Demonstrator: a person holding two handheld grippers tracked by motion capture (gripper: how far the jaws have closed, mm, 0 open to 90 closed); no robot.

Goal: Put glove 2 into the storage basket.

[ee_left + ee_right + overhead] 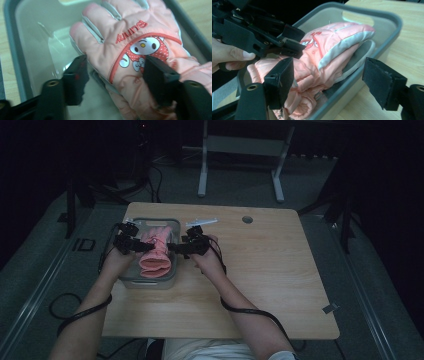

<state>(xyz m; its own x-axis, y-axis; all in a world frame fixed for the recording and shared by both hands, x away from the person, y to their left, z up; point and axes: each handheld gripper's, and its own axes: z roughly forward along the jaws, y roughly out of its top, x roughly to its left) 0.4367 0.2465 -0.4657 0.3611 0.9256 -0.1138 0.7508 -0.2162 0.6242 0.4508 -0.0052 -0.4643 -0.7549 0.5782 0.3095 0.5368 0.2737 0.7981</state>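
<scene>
A pink padded glove [156, 254] with a cartoon bunny patch lies in a grey plastic bin [150, 281] at the table's left. In the left gripper view the glove [120, 47] spreads over the bin's pale floor [32, 50]. My left gripper [116, 75] is open, its jaws set on either side of the glove's palm part. My right gripper [332, 83] is also open, straddling the bin's near rim [387, 18] with one jaw inside against the glove [329, 42]. From above, the left gripper [144, 245] and right gripper [173, 247] face each other across the glove.
The bin stands near the left edge of a wooden table [260, 270]. A small white strip [202, 222] lies behind the bin, and a round cable hole [247, 219] sits farther right. Desk legs [202, 175] stand on the floor beyond.
</scene>
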